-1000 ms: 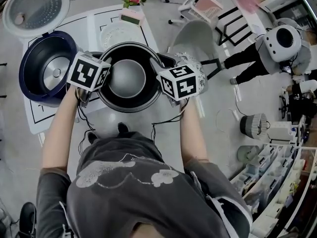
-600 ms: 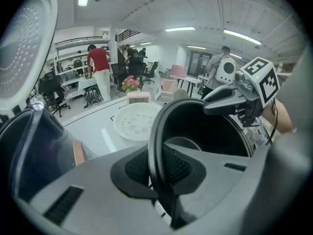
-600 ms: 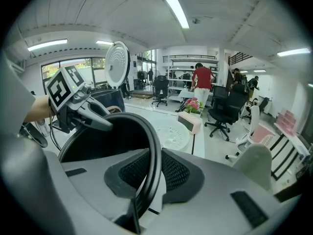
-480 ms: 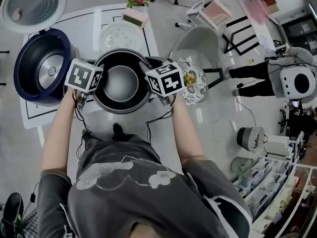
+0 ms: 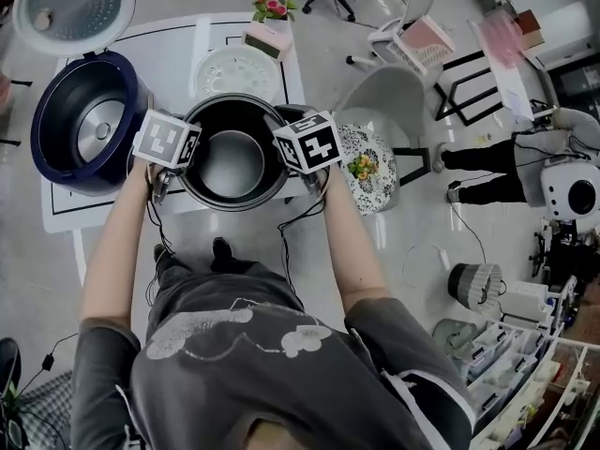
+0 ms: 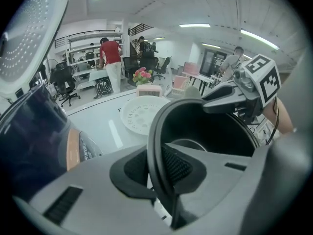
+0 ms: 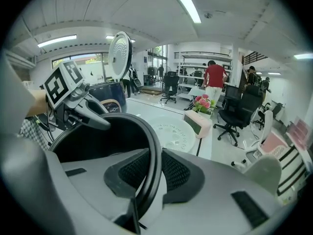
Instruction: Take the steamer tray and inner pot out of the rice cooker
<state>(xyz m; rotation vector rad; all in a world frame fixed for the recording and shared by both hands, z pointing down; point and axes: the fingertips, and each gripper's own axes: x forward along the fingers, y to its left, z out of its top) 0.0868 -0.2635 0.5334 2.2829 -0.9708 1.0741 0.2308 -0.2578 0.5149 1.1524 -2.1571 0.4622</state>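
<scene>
Though beside the cooker (image 5: 47, 148), inner pot (image 5: 234, 162) rim tight within left gripper (image 6: 164, 168), right gripper (image 7: 146, 173).

Shiny floor (image 5: 422, 251), ofc chairs (image 7: 234, 112), ceiling strip lights (image 7: 188, 5)

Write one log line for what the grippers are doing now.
left gripper: shut on pot rim | right gripper: shut on pot rim | pot: out of cooker, beside it | tray: on table beyond pot

Rice cooker (image 5: 56, 134) L of inner pot (image 5: 234, 162), steamer tray (image 5: 239, 71) behind pot; cooker & tray on table (image 5: 178, 45).
</scene>
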